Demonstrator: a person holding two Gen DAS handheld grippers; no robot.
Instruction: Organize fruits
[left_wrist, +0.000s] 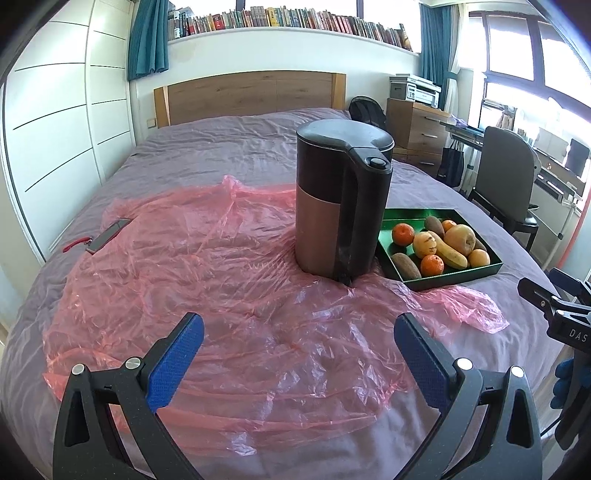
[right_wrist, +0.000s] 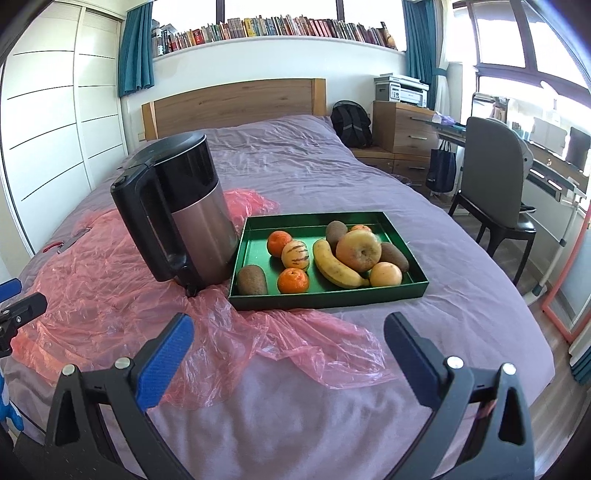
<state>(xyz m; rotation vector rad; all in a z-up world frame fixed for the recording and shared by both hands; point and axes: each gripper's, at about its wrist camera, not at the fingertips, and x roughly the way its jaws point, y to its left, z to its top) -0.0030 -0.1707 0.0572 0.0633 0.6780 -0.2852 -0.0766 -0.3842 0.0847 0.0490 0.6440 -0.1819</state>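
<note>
— Both blue-padded tools hang low over the bed (right_wrist: 295, 406): left hand-held gripper (left_wrist: 298, 338) spread wide, right hand-held gripper (right_wrist: 289, 338) spread wide too, neither pinching anything.

— And the fruit?

— All in the green tray (right_wrist: 369, 293), on the bed just right of the kettle (right_wrist: 177, 214): a banana (right_wrist: 334, 267), an apple (right_wrist: 358, 251), oranges, brown kiwis. Pink plastic (left_wrist: 221, 295) lies under the kettle.

— Any writing?

— "DAS" on the right tool's body, cut off at the left view's edge. The book spines are too small to read.
</note>
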